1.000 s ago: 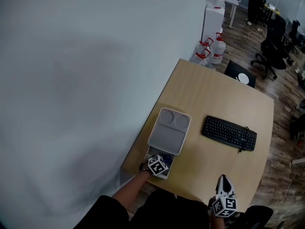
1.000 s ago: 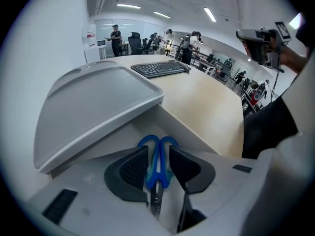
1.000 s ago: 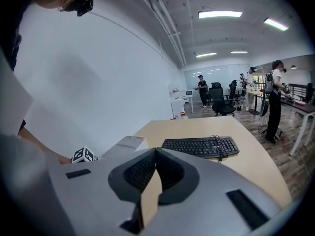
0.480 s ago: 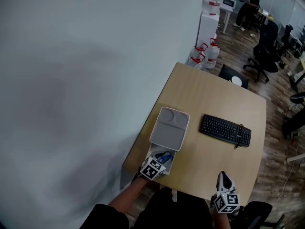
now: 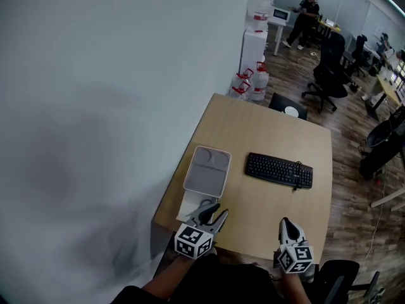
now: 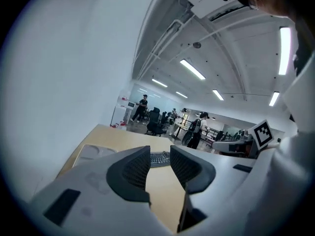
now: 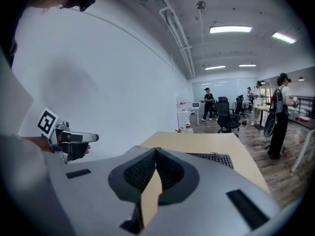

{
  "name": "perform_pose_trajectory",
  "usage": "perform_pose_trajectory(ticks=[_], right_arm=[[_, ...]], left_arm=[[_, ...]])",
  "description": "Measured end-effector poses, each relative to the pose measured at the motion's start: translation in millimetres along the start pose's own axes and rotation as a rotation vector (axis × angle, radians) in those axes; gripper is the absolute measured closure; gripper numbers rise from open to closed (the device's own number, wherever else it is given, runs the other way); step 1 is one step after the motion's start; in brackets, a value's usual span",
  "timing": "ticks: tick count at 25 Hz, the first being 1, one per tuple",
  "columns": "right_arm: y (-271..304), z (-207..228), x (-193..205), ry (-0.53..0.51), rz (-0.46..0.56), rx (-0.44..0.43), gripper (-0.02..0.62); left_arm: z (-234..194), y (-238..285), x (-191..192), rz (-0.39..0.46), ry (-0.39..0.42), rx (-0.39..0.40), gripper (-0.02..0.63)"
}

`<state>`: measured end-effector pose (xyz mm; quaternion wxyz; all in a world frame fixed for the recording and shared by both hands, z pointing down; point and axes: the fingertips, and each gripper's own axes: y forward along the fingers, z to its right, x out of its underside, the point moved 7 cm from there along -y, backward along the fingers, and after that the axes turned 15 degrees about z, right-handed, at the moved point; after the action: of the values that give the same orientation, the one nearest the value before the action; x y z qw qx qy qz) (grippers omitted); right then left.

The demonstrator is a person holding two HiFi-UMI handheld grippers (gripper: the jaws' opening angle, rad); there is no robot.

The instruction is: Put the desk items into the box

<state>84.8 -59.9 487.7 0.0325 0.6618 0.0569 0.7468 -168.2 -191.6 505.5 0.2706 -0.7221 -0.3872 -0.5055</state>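
Head view: white box [image 5: 187, 205] at near-left edge of desk [image 5: 253, 132], contents unclear. Left gripper [image 5: 213, 213] by its near-right corner, jaws closing, nothing between. Grey lid [image 5: 206, 170] straight ahead, touching box far edge, long axis pointing away; left gripper nearer. Right gripper [image 5: 288, 225] clenched, empty, well apart.

A grey tray [image 5: 207, 170] hides the far end of the white box [image 5: 188, 205]; its contents are too small to tell.

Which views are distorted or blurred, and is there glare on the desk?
Head view: sharp, evenly lit, no glare on the desk, edges bowed. Left gripper view: heavy fisheye, dark corners, near jaws soft. Right gripper view: same fisheye, ceiling lights blown out.
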Motion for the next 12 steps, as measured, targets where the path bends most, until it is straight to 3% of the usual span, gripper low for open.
perform_pose_trajectory(ticks=[7,12], right_arm=[[-44.8,34.5,-24.1,0.044,0.056,0.025,0.535],[-80.7,69.4,-33.0,0.052,0.096,0.065,0.535]], left_arm=[[91.8,23.7,-2.0,0.087,0.087,0.006,0.574],[149.2,38.1,16.5,0.084,0.122,0.030,0.588]])
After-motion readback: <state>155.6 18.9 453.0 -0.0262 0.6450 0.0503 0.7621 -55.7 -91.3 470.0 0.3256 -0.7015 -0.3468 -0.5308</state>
